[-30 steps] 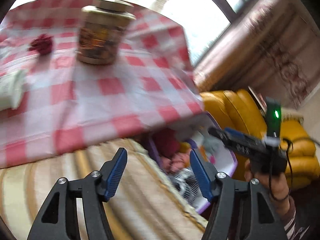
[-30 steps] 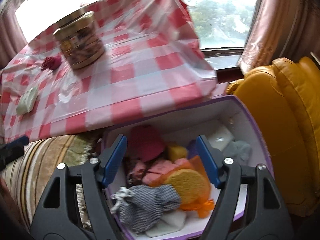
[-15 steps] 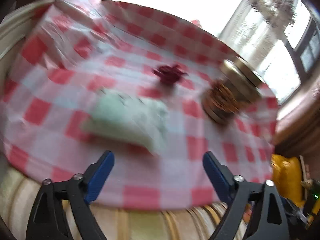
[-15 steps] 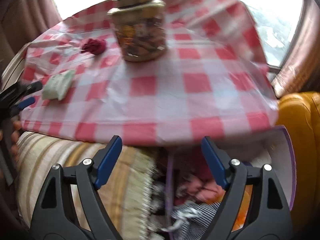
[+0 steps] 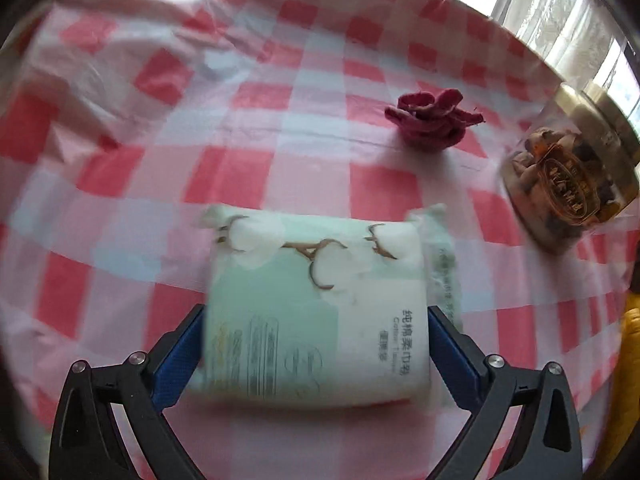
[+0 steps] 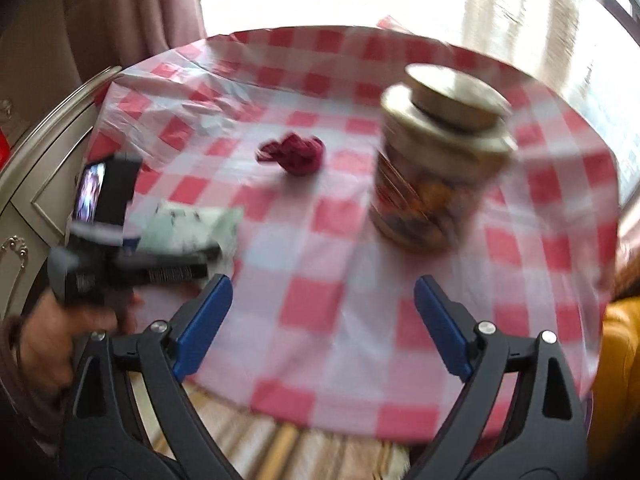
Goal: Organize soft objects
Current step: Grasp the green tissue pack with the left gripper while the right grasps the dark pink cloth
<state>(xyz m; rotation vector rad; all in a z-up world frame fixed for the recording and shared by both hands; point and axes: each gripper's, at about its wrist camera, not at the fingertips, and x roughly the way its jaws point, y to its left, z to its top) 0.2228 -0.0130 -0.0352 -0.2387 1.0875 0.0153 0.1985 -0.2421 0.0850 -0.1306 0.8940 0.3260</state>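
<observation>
Plainly the sorting is unfinished: two soft things lie on the red-and-white checked tabletop (image 5: 120, 208). The pale green soft pack of cotton tissues (image 5: 316, 304) sits at the near edge, between the spread jaws of the left gripper (image 5: 314, 344), which flank its sides; whether they press it yet I cannot tell. The dark red crumpled cloth (image 5: 434, 120) lies farther back, to the right, near the gold-lidded glass jar (image 5: 568, 188). The right gripper (image 6: 322, 320) hangs over the near edge, jaws wide and empty. Both soft things have yet to be put away.
</observation>
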